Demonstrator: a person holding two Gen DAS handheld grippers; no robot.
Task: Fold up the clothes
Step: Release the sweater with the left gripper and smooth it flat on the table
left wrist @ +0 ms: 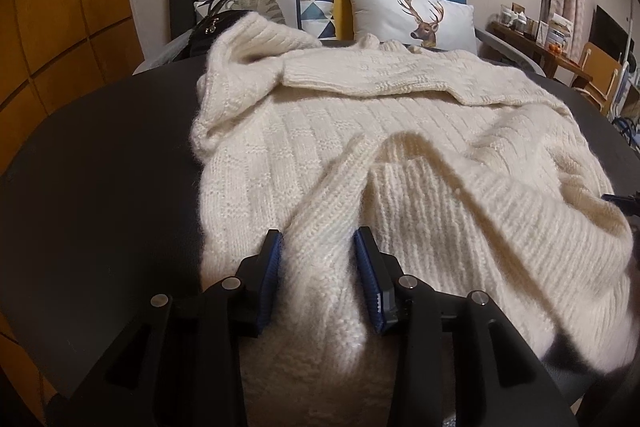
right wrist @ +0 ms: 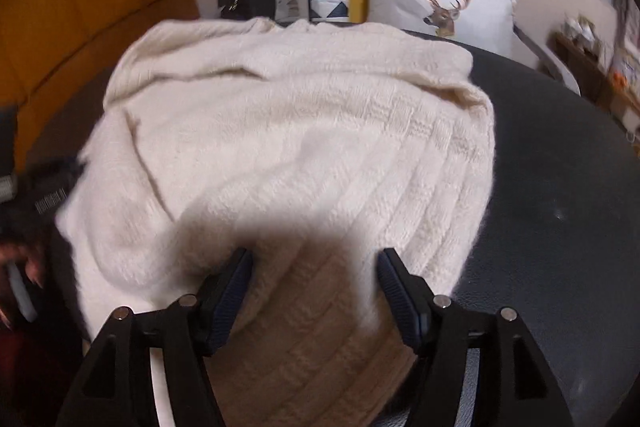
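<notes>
While angled down: left gripper (left wrist: pixel 318 247) jaws clasping sweater (left wrist: pixel 320 131) fold, right gripper (right wrist: pixel 314 267) (blurred) seemingly released.

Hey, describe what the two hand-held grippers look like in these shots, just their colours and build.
Both look alike. The left hand-held gripper has matte black linkage arms with round silver pivot pins and cut-out slots, ending in two fingers faced with ribbed dark blue pads. The right hand-held gripper has the same black frame, silver pins and ribbed blue pads. No cables show.
</notes>
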